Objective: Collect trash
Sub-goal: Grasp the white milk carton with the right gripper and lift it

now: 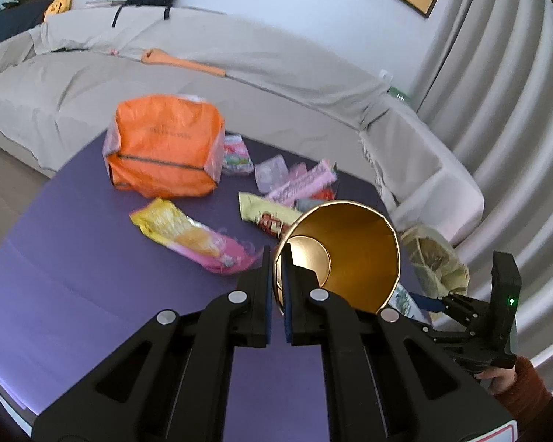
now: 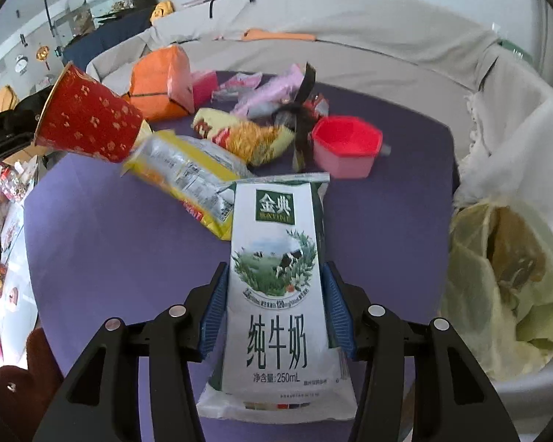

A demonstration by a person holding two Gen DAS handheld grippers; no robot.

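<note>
A: What does the carton [image 2: 276,294] look like?
B: It is a white and green milk carton with cows in a meadow printed on it, flattened at its far end. It lies lengthwise between the right gripper's [image 2: 274,276] blue fingers [image 2: 214,313], which press on its two long sides, above the purple surface [image 2: 110,258].

A: And the cup [image 1: 344,254]?
B: It is a paper cup, gold inside, red with gold marks outside. The left gripper's [image 1: 276,258] fingers [image 1: 265,294] are clenched on its rim, one outside the wall, one inside, and the cup hangs tilted with its mouth toward that camera.

A: Where is the rest of the trash?
B: On the surface beyond: an orange bag [image 1: 164,147], a yellow-pink wrapper [image 1: 188,235], pink wrappers [image 1: 302,182], a yellow snack bag [image 2: 247,136] and a pink tub [image 2: 344,145].

A: Anything hard to read?
B: A bin [image 2: 505,294] lined with a yellowish bag sits at the surface's right edge, cut off by the frame. The pile behind the tub is blurred. The carton's near end hides between the gripper arms.
</note>
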